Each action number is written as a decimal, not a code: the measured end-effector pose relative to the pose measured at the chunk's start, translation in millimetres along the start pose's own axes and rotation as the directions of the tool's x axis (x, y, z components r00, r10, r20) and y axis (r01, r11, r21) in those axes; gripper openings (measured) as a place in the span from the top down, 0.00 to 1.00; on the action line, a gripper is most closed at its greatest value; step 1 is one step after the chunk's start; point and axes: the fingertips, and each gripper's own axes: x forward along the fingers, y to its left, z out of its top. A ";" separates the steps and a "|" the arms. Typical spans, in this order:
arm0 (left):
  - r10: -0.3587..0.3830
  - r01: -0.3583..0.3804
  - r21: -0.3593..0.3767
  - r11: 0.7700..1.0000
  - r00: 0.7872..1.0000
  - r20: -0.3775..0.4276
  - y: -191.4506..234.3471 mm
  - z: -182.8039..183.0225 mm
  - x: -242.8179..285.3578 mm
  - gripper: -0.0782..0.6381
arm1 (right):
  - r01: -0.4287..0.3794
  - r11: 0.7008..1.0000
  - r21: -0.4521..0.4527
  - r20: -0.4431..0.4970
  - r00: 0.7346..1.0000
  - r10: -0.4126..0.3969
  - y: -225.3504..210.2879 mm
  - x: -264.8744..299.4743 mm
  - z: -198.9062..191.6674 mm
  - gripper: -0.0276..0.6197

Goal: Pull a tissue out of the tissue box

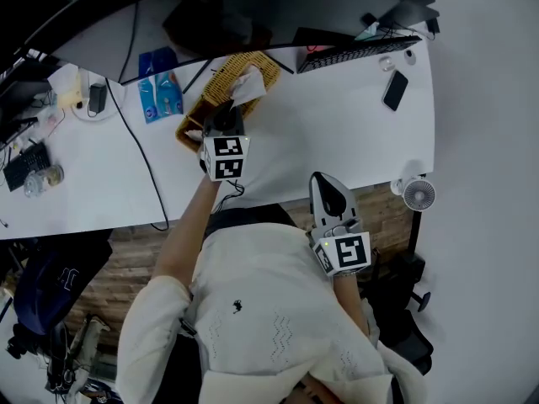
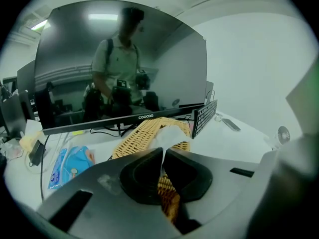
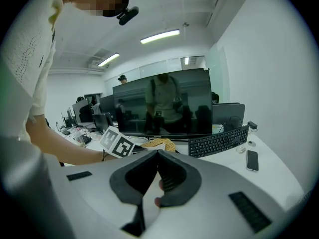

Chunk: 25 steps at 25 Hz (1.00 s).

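Left claw [image 2: 162, 151] pinches one tissue [image 2: 172, 133] from one wicker tissue box [image 2: 132, 139].

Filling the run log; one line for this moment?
left gripper: shut on tissue | tissue: standing out of wicker tissue box | right gripper: shut, empty, near the body

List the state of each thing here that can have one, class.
White paper tissue: sticking up, pinched.
Woven yellow wicker tissue box: tissue protruding from it.
Left hand-held gripper: shut on tissue.
Right hand-held gripper: shut, empty.
Black flat monitor: screen dark.
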 end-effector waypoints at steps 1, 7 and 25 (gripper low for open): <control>-0.002 0.002 -0.005 1.000 1.000 0.003 -0.2 0.2 -0.7 0.87 | 0.001 1.000 0.000 0.001 1.000 -0.001 0.3 -0.2 0.0 0.96; 0.011 -0.011 -0.002 1.000 1.000 0.025 0.7 8.0 -8.1 0.87 | -0.003 1.000 -0.002 0.008 1.000 0.003 3.4 -2.4 -0.6 0.96; 0.034 -0.034 0.014 0.999 0.999 0.030 -1.3 -3.2 -17.5 0.87 | -0.005 1.000 -0.019 0.024 1.000 0.005 11.9 -17.7 -9.1 0.96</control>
